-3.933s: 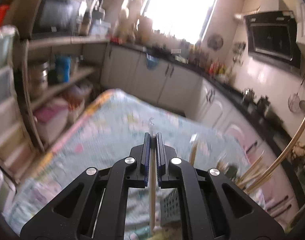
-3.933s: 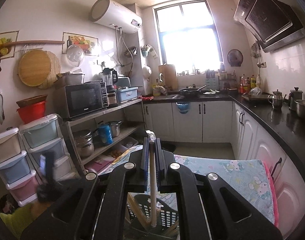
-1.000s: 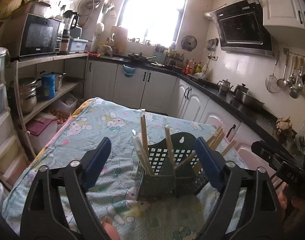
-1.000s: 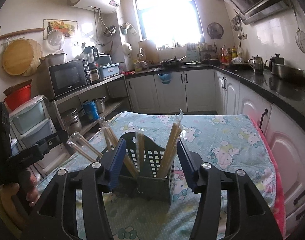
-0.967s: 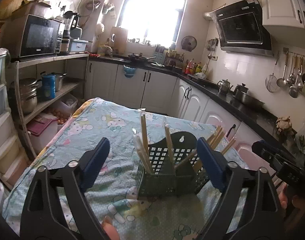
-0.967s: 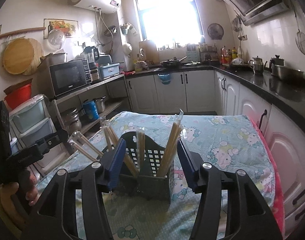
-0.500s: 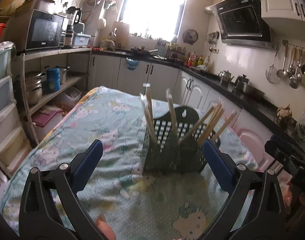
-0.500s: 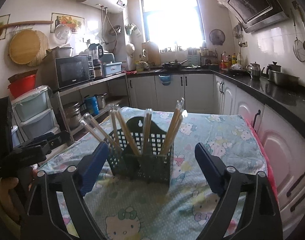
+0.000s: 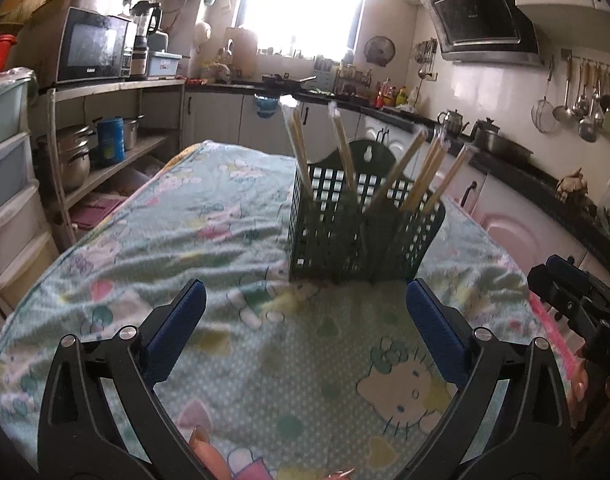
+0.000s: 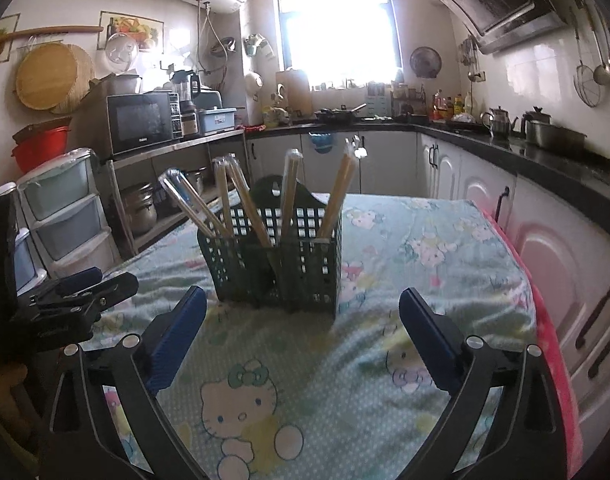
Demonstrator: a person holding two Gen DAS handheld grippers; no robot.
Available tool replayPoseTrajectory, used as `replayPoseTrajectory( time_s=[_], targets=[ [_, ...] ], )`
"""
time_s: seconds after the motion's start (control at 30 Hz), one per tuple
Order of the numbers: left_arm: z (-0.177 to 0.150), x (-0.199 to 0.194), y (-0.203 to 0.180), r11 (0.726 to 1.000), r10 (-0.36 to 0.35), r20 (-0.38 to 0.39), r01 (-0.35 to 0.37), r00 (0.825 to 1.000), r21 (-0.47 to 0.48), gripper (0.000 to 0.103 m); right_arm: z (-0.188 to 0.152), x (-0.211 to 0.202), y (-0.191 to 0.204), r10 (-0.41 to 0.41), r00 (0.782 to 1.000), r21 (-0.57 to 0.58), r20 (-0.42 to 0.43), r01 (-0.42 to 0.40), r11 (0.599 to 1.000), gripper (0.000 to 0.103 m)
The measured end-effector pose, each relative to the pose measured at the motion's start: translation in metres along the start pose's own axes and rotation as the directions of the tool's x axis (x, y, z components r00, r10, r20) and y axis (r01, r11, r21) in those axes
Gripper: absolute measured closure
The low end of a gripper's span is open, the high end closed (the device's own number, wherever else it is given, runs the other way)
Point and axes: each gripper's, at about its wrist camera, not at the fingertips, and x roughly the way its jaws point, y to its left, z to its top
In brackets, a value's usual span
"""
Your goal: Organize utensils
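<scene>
A dark green mesh basket [image 9: 357, 236] [image 10: 289, 264] stands upright on the cartoon-print tablecloth [image 9: 185, 240] [image 10: 425, 280]. Several wrapped chopstick pairs [image 9: 343, 148] [image 10: 289, 192] lean in its compartments. My left gripper [image 9: 304, 292] is open, low over the cloth and short of the basket, with nothing between its blue pads. My right gripper [image 10: 302, 294] is still opening, also short of the basket and holding nothing. In the left wrist view the right gripper [image 9: 565, 292] shows at the right edge. In the right wrist view the left gripper [image 10: 77, 284] shows at the left edge.
A shelf with a microwave [image 10: 141, 122] and pots stands left of the table, beside stacked plastic drawers [image 10: 65, 216]. White cabinets under a black counter [image 10: 545, 152] run along the right and back. A pink cloth edge [image 10: 553, 360] hangs at the table's right side.
Both grippers, earlier shut on chopstick pairs, now hold nothing. Over the last second both drew back from the basket and sank toward the cloth. The right jaws spread much wider.
</scene>
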Motion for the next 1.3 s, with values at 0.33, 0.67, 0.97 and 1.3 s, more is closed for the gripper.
replayPoseTrajectory(
  time_s=[0.33,0.67,0.97,1.3],
  targets=[
    [-0.029,-0.001,-0.003,1.0,0.001,0.014,-0.002,1.0,0.008,0.011,-0.036,0.003,-0.001,-0.021,1.0,0.003,-0.017,0.021,1.0,0.008],
    [-0.034,-0.005,-0.008,1.0,0.014,0.044,-0.014,0.999,0.016,0.011,-0.054,-0.004,0.001,-0.042,0.999,0.001,0.034,0.042,0.999,0.007],
    [-0.032,-0.015,-0.009,1.0,0.018,0.105,-0.02,0.994,0.019,0.011,-0.056,-0.013,0.003,-0.047,0.994,-0.015,0.098,0.048,0.999,0.006],
    [-0.035,-0.014,-0.01,1.0,0.022,0.099,-0.024,0.995,0.016,0.011,-0.059,-0.016,0.006,-0.057,0.993,-0.03,0.103,0.06,0.998,0.006]
  ],
)
